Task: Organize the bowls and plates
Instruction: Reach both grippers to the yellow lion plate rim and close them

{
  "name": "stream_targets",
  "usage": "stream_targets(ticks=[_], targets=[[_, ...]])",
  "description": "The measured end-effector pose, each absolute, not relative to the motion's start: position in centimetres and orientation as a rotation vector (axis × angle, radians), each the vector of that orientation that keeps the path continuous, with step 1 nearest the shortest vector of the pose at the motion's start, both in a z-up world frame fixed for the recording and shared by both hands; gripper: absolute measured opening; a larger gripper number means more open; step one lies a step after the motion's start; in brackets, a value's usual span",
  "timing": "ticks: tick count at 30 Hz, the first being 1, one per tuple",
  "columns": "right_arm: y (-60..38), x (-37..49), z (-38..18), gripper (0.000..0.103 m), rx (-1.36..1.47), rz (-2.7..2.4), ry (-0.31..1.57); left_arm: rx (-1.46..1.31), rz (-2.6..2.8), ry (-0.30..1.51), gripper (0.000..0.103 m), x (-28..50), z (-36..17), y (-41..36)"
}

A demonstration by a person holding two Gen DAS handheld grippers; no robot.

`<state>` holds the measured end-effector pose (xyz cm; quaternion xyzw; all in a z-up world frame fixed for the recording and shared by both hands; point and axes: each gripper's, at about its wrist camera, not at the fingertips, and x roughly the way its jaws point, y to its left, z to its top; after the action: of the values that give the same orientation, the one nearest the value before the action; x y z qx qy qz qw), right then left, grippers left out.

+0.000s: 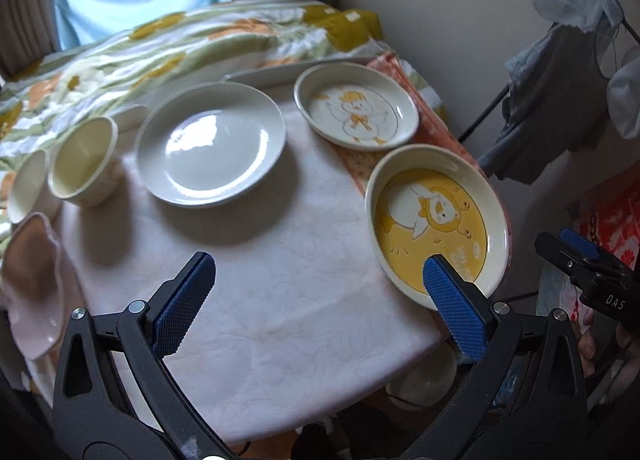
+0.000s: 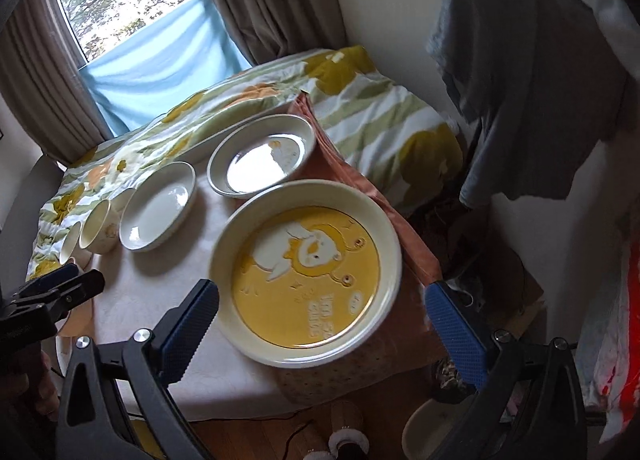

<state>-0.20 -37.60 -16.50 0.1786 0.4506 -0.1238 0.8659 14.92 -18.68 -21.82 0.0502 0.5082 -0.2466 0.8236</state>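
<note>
A small table [image 1: 256, 292] with a pale cloth holds a yellow bear plate [image 1: 436, 216] at the right edge, a white duck plate [image 1: 356, 108] behind it, a plain white plate [image 1: 212, 144] in the middle, and two cream bowls [image 1: 84, 160] at the left. My left gripper [image 1: 318, 296] is open and empty over the table's near part. My right gripper [image 2: 320, 324] is open, its jaws standing either side of the yellow bear plate [image 2: 308, 280] from the near side, not touching it. The duck plate [image 2: 264, 156] and plain plate [image 2: 160, 208] lie beyond.
A pink dish [image 1: 36, 284] sits at the table's left edge. A long white tray [image 1: 292, 72] lies at the back. A flowered bedspread [image 1: 160, 44] is behind the table. An orange cloth [image 2: 380, 196] lies under the right plates. Clothes [image 2: 532, 72] hang at the right. The floor is below the table's near edge.
</note>
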Motion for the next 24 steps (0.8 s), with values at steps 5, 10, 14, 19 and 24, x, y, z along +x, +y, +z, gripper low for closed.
stream_targets(ticks=[5, 10, 14, 19, 24], targets=[[-41.4, 0.5, -21.4, 0.078, 0.533, -0.210, 0.998, 0.106, -0.601, 1.195, 0.098, 17.3, -27.0, -23.0], [-43.0, 1.8, -24.0, 0.055, 0.615, -0.170, 1.024, 0.161, -0.640, 1.254, 0.078, 18.1, -29.8, -26.0], [-43.7, 2.7, -24.6, 0.041, 0.621, -0.145, 1.019, 0.171, -0.672, 1.286, 0.069, 18.7, -31.0, -27.1], [-44.3, 3.4, -25.1, 0.024, 0.615, -0.145, 1.025, 0.173, -0.688, 1.300, 0.049, 19.2, -31.7, -27.6], [-44.8, 3.7, -25.6, 0.015, 0.620, -0.145, 1.029, 0.164, -0.707, 1.291, 0.018, 19.6, -31.7, -27.6]])
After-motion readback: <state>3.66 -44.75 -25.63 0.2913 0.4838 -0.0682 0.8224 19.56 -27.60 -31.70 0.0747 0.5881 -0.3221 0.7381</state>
